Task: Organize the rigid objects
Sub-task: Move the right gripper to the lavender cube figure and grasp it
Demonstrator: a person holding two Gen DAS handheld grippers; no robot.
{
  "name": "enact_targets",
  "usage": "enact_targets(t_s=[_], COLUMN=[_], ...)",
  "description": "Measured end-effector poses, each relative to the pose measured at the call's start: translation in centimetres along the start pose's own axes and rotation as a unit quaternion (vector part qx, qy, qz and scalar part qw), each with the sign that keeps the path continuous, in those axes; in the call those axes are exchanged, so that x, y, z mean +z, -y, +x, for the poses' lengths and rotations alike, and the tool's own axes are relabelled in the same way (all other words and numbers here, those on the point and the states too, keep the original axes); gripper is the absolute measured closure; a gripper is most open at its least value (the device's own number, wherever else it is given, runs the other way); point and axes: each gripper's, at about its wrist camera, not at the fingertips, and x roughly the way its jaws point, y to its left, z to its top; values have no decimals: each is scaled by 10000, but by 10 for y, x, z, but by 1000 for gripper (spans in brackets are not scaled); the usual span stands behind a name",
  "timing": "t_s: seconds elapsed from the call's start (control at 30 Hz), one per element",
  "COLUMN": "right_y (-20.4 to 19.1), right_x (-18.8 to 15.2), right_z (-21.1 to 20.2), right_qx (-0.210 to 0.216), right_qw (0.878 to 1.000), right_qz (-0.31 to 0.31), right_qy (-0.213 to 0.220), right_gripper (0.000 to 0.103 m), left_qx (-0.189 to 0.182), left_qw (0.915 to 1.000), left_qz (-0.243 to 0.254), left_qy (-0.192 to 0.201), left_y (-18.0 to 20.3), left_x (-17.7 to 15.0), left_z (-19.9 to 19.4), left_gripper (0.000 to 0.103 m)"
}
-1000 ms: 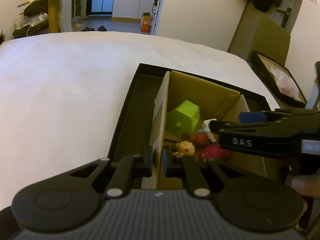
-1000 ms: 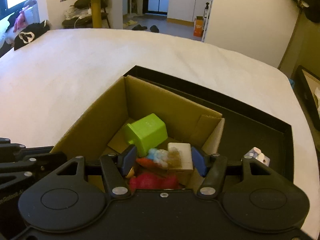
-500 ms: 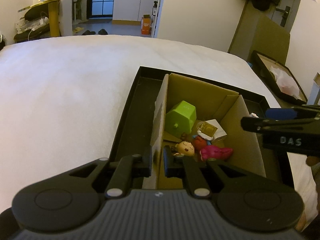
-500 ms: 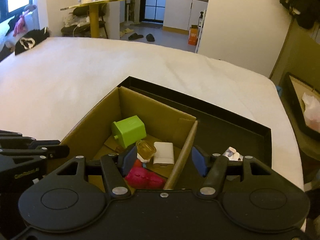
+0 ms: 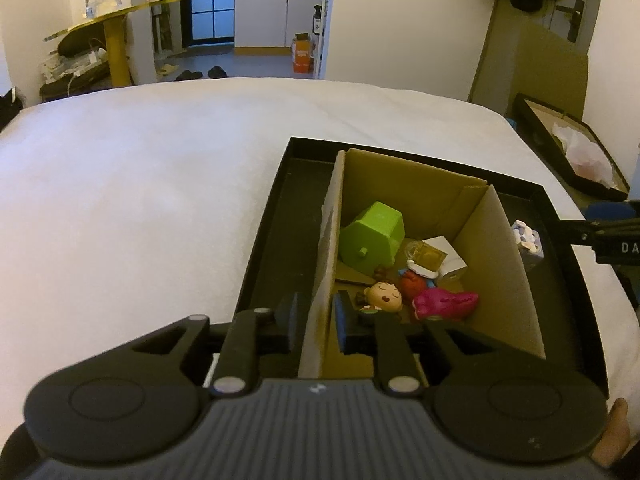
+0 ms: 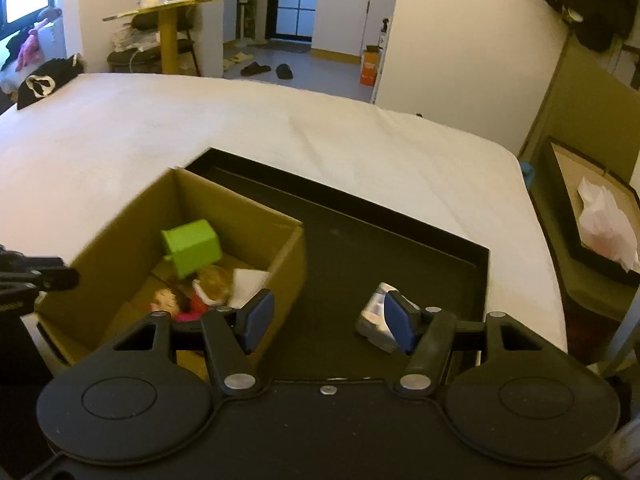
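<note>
A cardboard box (image 5: 504, 272) stands in a black tray (image 5: 272, 240) on a white bed. It holds a green block (image 5: 372, 236), a doll head (image 5: 385, 296), a red figure (image 5: 412, 284), a pink toy (image 5: 444, 304) and a white card (image 5: 444, 252). My left gripper (image 5: 316, 316) is shut on the box's left wall (image 5: 326, 248). My right gripper (image 6: 328, 316) is open and empty over the tray floor (image 6: 360, 264), right of the box (image 6: 132, 240). A small white and blue object (image 6: 374, 312) lies by its right finger; it also shows in the left wrist view (image 5: 528, 238).
The white bed (image 5: 140, 192) spreads left and behind the tray. Another black tray with white paper (image 6: 604, 224) stands on the floor at the right, beside a tall cardboard sheet (image 6: 580, 108). A yellow table (image 6: 168, 20) and a doorway are far behind.
My right gripper has withdrawn from above the box's toys and moved right over the tray floor, near the white and blue object. My left gripper keeps its hold on the box wall.
</note>
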Motion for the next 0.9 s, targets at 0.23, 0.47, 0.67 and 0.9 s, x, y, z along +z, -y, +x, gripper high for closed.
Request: enact_targets(t_s=[0.23,0.47,0.67,0.9], right_y=[27,50,61,71], right_x=[-7,-12,-23,-35], right_z=[12,33,48,64], right_qx=[-68,-112,-175,-33], right_qw=[10000,9996,9995,9994], right_qz=[13,254,216,315], right_qy=[8,89,130,163], right_gripper=[32,25,22,18], left_qx=[130,335,566,748], left_qw=[9998,9991,9978,9966], left_qz=[117,231,306,326], left_qy=[89,125,163,101], left_y=[6,13,18,22], left_x=[1,2,3,4], left_z=[-2,-1,-2,0], left_gripper=[48,44,43,43])
